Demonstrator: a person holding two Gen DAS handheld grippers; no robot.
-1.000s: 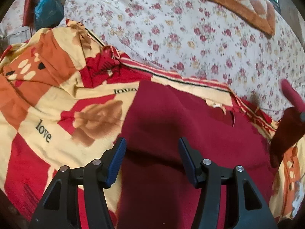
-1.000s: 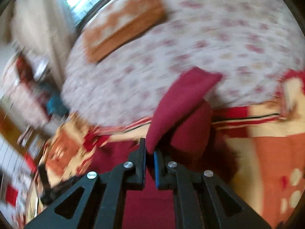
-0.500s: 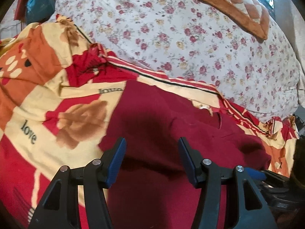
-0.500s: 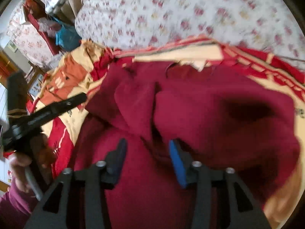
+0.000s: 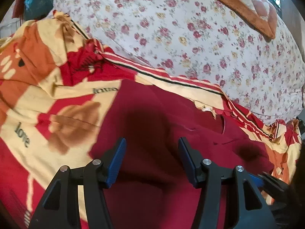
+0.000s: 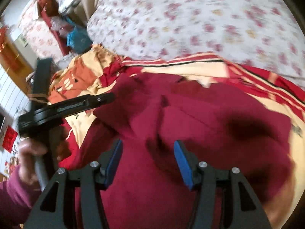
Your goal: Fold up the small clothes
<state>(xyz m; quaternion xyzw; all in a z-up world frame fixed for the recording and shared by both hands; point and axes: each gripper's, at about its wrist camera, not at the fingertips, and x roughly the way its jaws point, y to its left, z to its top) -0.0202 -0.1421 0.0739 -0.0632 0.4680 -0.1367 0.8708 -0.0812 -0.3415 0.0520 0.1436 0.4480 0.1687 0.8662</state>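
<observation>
A dark red garment lies on a red, cream and orange blanket, one side flap laid over its middle. My left gripper hovers open over the garment's left part, with nothing between its blue pads. My right gripper hangs over the folded area with its jaws opening; only loose cloth lies below them, none pinched. In the right wrist view the left gripper shows at the left, held by a person's hand.
A white floral quilt bulges behind the blanket, with a brown patterned cushion at the far right. Beyond the bed at the left stand a blue bag and cluttered furniture.
My right gripper let go of the dark red flap it held up and came down over the garment. The flap now lies folded across it. The left gripper barely shifted.
</observation>
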